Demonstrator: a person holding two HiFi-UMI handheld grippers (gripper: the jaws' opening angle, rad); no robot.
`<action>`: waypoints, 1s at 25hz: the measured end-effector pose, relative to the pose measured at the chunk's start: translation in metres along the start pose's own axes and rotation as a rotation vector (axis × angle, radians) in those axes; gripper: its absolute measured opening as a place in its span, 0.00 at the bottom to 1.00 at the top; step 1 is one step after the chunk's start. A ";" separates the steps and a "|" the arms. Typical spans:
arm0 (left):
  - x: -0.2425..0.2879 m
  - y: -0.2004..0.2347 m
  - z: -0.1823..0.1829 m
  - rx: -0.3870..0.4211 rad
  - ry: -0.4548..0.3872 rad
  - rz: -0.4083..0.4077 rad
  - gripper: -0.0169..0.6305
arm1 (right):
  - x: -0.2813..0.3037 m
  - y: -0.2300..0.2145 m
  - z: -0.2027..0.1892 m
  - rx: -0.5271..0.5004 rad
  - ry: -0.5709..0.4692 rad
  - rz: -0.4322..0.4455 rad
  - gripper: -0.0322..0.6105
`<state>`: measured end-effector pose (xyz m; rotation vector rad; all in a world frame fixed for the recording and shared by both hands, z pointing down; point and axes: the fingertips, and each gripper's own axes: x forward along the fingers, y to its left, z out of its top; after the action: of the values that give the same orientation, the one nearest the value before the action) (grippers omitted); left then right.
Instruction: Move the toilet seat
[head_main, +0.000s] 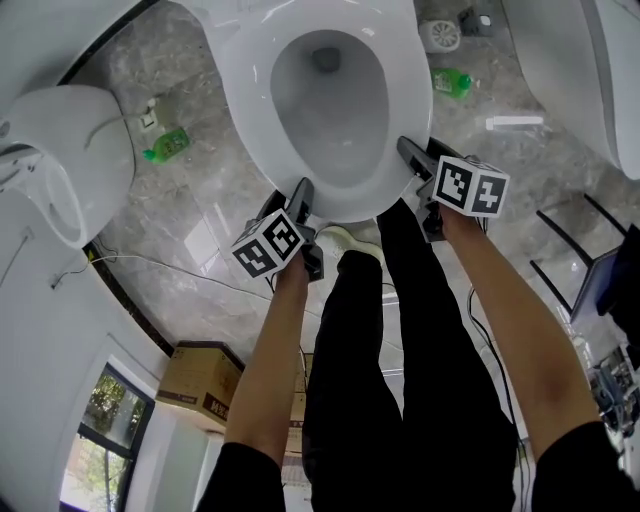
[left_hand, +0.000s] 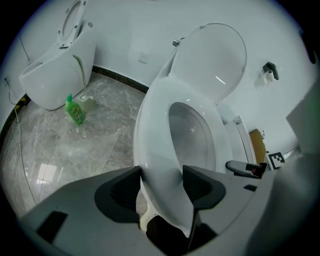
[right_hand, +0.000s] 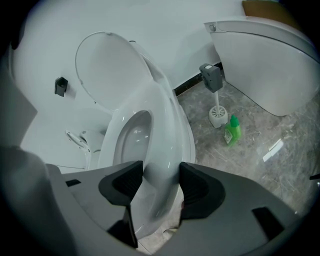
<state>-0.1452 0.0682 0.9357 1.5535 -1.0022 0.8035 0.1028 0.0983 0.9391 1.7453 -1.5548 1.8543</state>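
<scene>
Your left gripper and right gripper each pinch the front rim of the toilet seat, upper centre of the head view. It looks like stiff, glossy, fairly light plastic that could slip, so keep both grips even on that front edge

Forearms stretched down, left hand-held gripper, right hand-held gripper, both clamped on toilet seat
</scene>
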 end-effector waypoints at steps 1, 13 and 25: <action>-0.004 -0.001 0.000 0.002 -0.002 0.005 0.44 | -0.002 0.001 0.000 0.003 0.009 0.017 0.43; -0.044 -0.019 0.015 0.006 -0.040 0.036 0.41 | -0.027 0.021 0.012 0.153 0.037 0.205 0.39; -0.117 -0.060 0.060 -0.023 -0.113 -0.014 0.41 | -0.086 0.072 0.052 0.235 -0.010 0.286 0.38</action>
<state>-0.1407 0.0364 0.7949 1.5982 -1.0778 0.6987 0.1117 0.0710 0.8189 1.6965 -1.7281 2.2480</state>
